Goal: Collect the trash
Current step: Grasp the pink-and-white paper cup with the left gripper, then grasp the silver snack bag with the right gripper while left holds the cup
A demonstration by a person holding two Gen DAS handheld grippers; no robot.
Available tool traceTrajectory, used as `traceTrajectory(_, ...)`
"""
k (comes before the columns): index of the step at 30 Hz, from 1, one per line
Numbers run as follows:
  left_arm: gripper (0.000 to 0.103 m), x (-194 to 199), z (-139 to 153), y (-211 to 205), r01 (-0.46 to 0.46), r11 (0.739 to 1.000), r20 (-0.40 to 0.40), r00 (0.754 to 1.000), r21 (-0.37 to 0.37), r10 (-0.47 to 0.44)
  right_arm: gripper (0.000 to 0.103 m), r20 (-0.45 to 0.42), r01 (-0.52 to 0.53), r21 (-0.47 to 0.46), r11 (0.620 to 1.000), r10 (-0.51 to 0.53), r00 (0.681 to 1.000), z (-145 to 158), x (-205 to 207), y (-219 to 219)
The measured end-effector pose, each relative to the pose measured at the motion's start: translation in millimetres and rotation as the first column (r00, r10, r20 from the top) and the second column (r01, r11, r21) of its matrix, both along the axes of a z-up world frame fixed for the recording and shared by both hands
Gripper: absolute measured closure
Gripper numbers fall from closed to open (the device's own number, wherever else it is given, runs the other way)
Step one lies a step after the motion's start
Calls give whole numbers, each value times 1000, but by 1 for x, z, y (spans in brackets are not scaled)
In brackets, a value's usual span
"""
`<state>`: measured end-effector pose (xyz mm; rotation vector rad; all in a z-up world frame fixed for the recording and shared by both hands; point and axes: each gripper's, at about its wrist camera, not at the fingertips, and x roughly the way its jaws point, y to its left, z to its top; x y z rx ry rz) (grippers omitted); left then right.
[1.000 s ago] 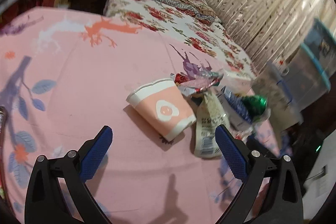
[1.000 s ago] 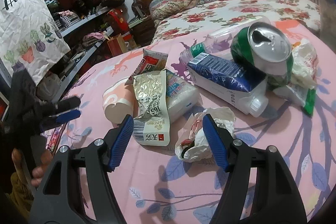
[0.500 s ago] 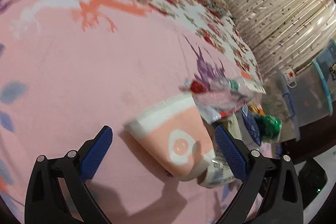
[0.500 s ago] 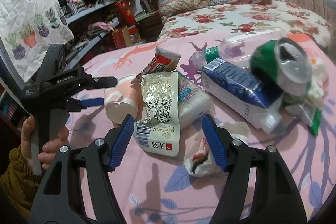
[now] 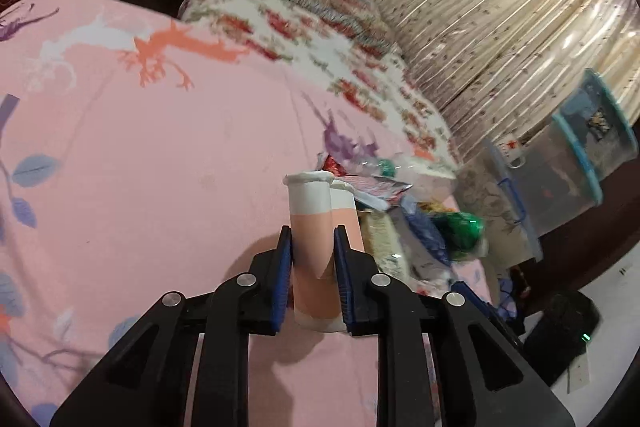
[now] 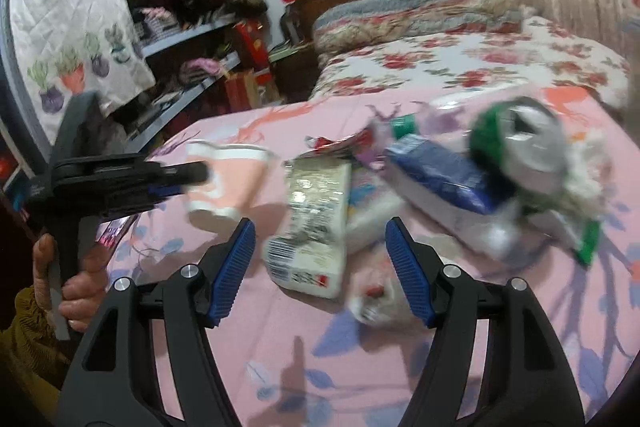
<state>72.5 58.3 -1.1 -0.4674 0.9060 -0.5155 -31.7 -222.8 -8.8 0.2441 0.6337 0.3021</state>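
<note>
My left gripper [image 5: 313,263] is shut on a pink and white paper cup [image 5: 316,227], squeezing its body; the cup's rim points away from me. The same cup [image 6: 232,179] and left gripper [image 6: 188,179] show at the left of the right wrist view. My right gripper [image 6: 320,259] is open and empty, just short of a silver snack wrapper [image 6: 316,227]. Beyond lie a blue carton [image 6: 440,175], a crushed green can [image 6: 516,147], a clear bottle [image 6: 424,119] and a crumpled white wrapper [image 6: 372,303], all on the pink cloth [image 5: 140,187].
Clear plastic storage bins [image 5: 560,179] stand off the right edge of the cloth. A floral bed [image 6: 460,63] lies behind, cluttered shelves [image 6: 188,59] to the left. A black device [image 5: 560,331] sits on the floor at the right.
My left gripper moved onto the paper cup and shut on it. My right gripper edged forward toward the silver wrapper and stayed open.
</note>
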Motion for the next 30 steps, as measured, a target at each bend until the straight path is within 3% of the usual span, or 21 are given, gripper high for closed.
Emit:
traceTrajectory(5, 84, -28, 6, 13, 19, 1000, 30, 999, -8, -19, 35, -11, 65, 44, 997, -65, 998, -1, -20, -29)
traceTrajectory(10, 84, -42, -8, 12, 26, 999, -1, 1000, 27, -26, 44, -14, -1, 33, 999, 1, 1000, 9, -2, -15)
traceTrajectory(13, 84, -45, -13, 11, 19, 999, -11, 1000, 30, -19, 48, -63, -56, 11, 998, 57, 996, 6, 25, 9)
traceTrajectory(16, 83, -46, -13, 8, 17, 999, -12, 1000, 42, -17, 48, -140, -29, -74, 997, 18, 990, -12, 51, 27)
traceTrajectory(18, 83, -47, -13, 7, 18, 998, -9, 1000, 54, -18, 47, -202, -10, -79, 997, -6, 979, -27, 60, 30)
traceTrajectory(30, 81, -43, -25, 3, 27, 997, -20, 999, 71, -26, 48, -205, -27, -108, 994, 4, 979, -28, 56, 43)
